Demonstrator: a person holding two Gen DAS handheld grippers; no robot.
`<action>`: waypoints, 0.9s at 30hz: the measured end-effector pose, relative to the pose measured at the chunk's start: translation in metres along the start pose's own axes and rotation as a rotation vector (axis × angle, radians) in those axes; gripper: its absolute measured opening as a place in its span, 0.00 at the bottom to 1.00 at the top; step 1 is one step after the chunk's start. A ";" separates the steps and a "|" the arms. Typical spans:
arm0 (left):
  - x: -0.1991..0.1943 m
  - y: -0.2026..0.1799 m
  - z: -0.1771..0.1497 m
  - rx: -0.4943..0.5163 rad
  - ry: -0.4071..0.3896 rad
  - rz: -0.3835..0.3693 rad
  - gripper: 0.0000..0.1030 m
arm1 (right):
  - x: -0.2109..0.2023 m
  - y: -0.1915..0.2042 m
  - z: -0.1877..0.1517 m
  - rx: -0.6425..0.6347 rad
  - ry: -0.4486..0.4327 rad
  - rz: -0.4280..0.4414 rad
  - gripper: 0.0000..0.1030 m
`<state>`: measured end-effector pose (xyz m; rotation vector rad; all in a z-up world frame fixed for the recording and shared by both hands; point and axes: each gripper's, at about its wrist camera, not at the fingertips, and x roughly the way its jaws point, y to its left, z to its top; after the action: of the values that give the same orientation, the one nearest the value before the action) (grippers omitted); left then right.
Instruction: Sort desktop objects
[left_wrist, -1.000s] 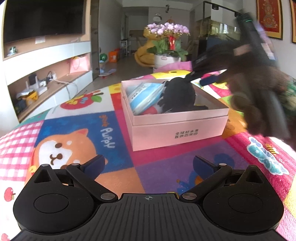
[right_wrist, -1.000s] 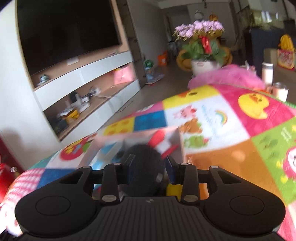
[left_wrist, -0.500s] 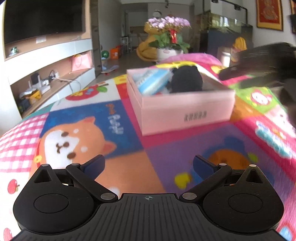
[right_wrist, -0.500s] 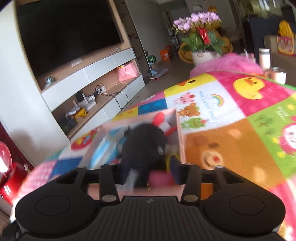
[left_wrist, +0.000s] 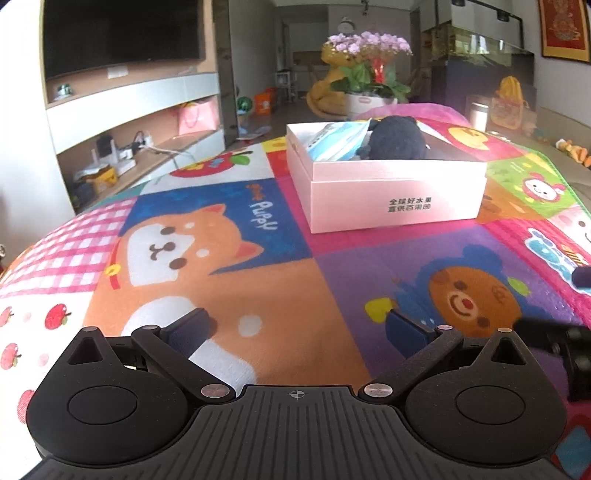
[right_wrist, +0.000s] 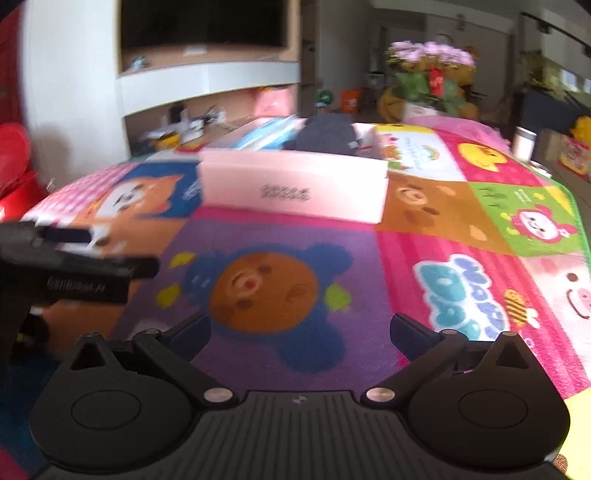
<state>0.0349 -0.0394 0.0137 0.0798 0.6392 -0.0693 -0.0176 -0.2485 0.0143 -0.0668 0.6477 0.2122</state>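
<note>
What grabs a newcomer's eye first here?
The pink box on the cartoon mat, far centre, with a black plush and a blue-white pack inside. Both grippers hang empty over the mat: left gripper open, right gripper with jaws opening.

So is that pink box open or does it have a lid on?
Open. The pink box has no lid on: a dark plush toy and a blue-and-white packet stick up above its rim.
</note>
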 end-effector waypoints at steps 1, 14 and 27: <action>0.002 -0.001 0.000 -0.001 0.005 0.002 1.00 | 0.004 -0.001 0.003 0.004 -0.001 -0.024 1.00; 0.017 0.000 0.000 -0.064 0.056 0.011 1.00 | 0.051 -0.006 0.015 0.071 0.052 -0.106 1.00; 0.017 -0.001 0.000 -0.064 0.057 0.011 1.00 | 0.052 -0.007 0.017 0.075 0.051 -0.104 1.00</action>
<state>0.0483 -0.0406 0.0034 0.0237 0.6974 -0.0359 0.0340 -0.2444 -0.0035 -0.0334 0.7010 0.0859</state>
